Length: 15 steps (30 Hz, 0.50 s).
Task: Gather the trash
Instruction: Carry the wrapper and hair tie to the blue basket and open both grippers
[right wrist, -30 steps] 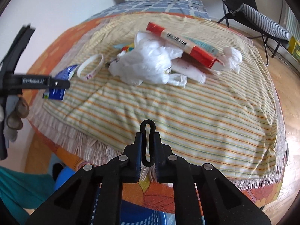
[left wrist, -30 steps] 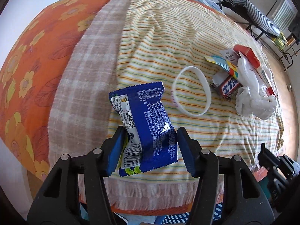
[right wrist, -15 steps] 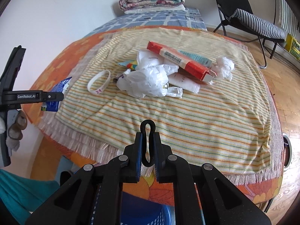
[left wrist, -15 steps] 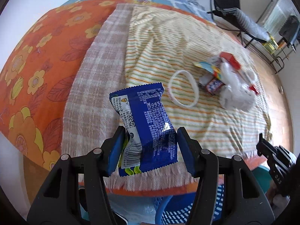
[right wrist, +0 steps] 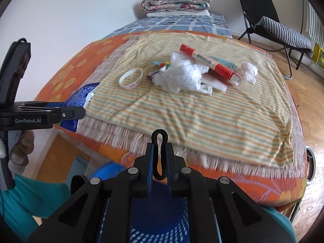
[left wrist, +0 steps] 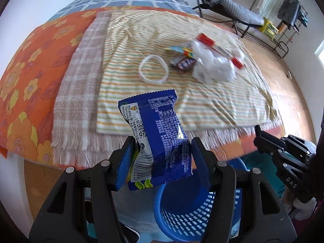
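Observation:
My left gripper (left wrist: 162,143) is shut on a blue snack wrapper (left wrist: 160,125) and holds it in the air, off the bed's near edge, above a blue mesh basket (left wrist: 172,212). My right gripper (right wrist: 160,147) is shut on a small black elastic loop (right wrist: 160,136), also over the basket (right wrist: 162,232). In the right wrist view the left gripper (right wrist: 68,113) and the wrapper (right wrist: 81,95) show at the left. On the striped cloth (right wrist: 202,117) lie a white wristband (right wrist: 131,78), a crumpled white plastic bag (right wrist: 182,77), a red box (right wrist: 208,62) and a small candy wrapper (left wrist: 183,63).
The bed carries an orange flowered cover (left wrist: 30,77), with folded blankets (right wrist: 176,2) at its far end. A black chair with a striped cushion (right wrist: 283,32) stands on the wooden floor to the right. A person's teal sleeve (right wrist: 30,198) is at the lower left.
Both grippers have drawn back from the bed and risen, still holding the wrapper and the loop. The blue basket has come into view beneath them and the trash pile looks farther off.

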Each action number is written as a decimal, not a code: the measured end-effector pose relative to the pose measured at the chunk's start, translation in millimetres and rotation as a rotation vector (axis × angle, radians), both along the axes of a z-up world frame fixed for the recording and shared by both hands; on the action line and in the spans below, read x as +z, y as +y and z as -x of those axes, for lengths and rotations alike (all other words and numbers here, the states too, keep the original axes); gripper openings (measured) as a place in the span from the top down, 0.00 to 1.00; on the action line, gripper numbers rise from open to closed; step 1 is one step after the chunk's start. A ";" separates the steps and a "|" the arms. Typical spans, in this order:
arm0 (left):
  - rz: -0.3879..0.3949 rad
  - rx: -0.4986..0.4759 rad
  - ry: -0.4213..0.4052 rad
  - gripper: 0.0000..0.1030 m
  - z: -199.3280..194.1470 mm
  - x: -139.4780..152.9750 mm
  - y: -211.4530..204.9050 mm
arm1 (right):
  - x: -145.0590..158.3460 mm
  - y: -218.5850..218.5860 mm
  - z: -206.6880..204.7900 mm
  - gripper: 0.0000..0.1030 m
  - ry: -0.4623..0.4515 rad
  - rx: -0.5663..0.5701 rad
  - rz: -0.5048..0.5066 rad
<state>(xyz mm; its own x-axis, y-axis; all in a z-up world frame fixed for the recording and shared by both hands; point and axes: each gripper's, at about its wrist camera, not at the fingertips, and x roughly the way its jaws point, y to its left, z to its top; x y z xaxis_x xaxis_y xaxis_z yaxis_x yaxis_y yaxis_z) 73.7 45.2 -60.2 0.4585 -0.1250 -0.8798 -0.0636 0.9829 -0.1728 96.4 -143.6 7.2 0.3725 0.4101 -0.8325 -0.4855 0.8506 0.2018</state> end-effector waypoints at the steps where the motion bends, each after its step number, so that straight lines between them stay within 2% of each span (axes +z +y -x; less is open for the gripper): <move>1: 0.000 -0.008 0.000 0.43 4.2 -0.9 -3.7 | -1.1 -0.1 4.5 0.91 0.003 0.002 0.002; 15: 0.010 -0.108 0.036 0.43 57.2 -28.9 -51.1 | -9.6 -4.5 44.9 0.91 0.033 0.006 0.011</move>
